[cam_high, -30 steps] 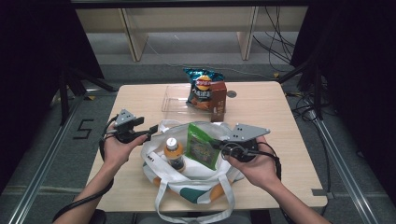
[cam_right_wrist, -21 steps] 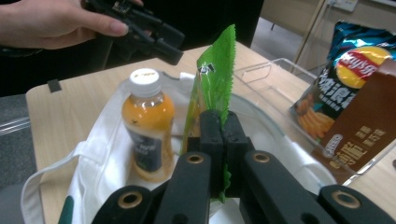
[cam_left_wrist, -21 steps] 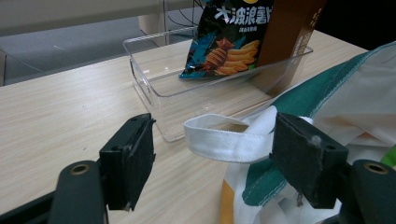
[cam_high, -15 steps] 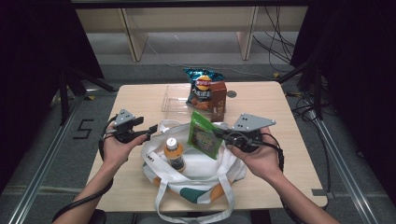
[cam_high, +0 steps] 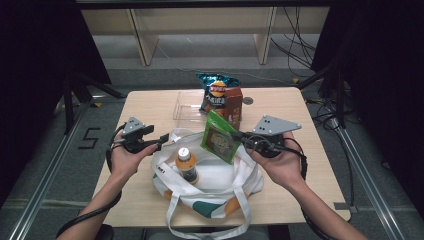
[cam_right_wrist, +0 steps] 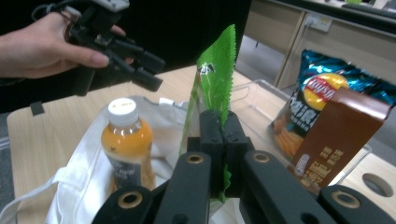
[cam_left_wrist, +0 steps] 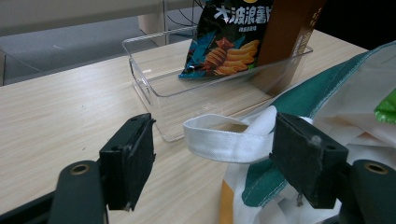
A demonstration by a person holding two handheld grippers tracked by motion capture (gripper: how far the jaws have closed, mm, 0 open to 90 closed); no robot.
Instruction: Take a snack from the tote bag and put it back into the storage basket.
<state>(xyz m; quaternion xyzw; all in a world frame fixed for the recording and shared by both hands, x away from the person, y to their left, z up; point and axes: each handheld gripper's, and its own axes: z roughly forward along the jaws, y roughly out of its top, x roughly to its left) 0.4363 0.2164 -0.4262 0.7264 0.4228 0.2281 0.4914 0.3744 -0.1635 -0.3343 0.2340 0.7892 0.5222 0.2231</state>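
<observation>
Pale wooden table (cam_high: 310, 165) under dark surroundings, a floor mark reading "5" to its left. Behind, in a clear tray (cam_high: 187, 106): blue chip bag (cam_high: 216, 91) with a Lay's logo and Chinese characters, top cut off in the left gripper view; brown box (cam_right_wrist: 337, 140), print too small to read. Right gripper (cam_right_wrist: 218, 128) clamped on a green packet (cam_high: 220, 136) above the white tote bag (cam_high: 220, 177), label blurred. Orange bottle (cam_high: 186, 164) upright inside, label half hidden. Left gripper (cam_left_wrist: 215, 156) wide apart, straddling the tote's handle (cam_left_wrist: 229, 140) without touching.

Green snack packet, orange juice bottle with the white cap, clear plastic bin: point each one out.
Green snack packet (cam_high: 220, 138), high view, front face.
Orange juice bottle (cam_right_wrist: 126, 144), right gripper view, body.
Clear plastic bin (cam_left_wrist: 154, 91), left gripper view, near wall.
</observation>
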